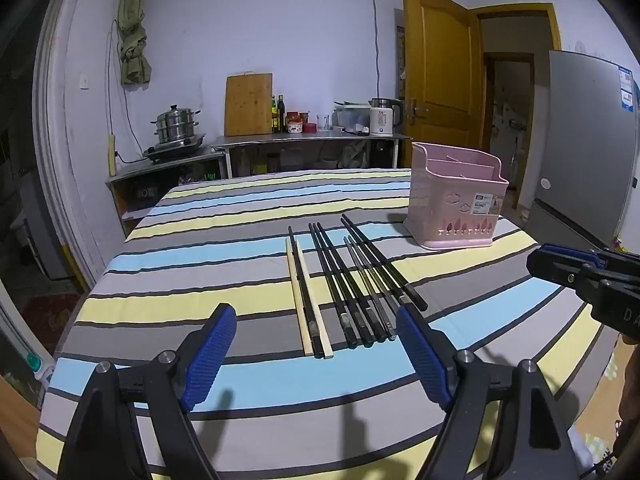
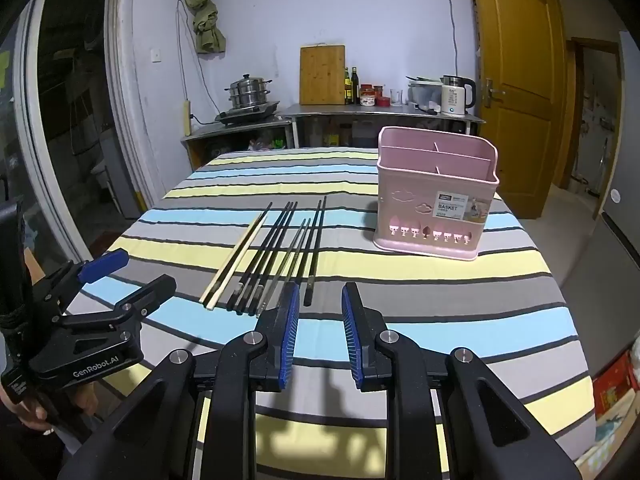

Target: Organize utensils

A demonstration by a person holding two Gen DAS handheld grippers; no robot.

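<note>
A row of chopsticks (image 1: 344, 288) lies side by side at the centre of the left wrist view on a table covered with a striped cloth (image 1: 192, 248) of blue, yellow and grey bands; two pale sticks sit at the left of the row, dark ones fill the rest. The left gripper (image 1: 316, 354) hangs over the near end of the row at lower centre, its blue-padded jaws spread wide with nothing between them. The right gripper (image 2: 320, 322), at lower centre of its own view, holds its jaws partly apart and empty, just short of the nearest dark stick. A pink plastic utensil basket (image 2: 436, 200), divided into compartments, stands upright at the right of the frame, well apart from the chopsticks; its label (image 2: 460, 206) reads "BASKET", the smaller print too fine to make out. "GenRobot.AI" is printed on the left gripper's body at lower left of the right wrist view. Against the far wall, upper centre, stand a wooden cutting board (image 2: 322, 75), a steel steamer pot (image 2: 249, 91) and a white electric kettle (image 2: 456, 96)
</note>
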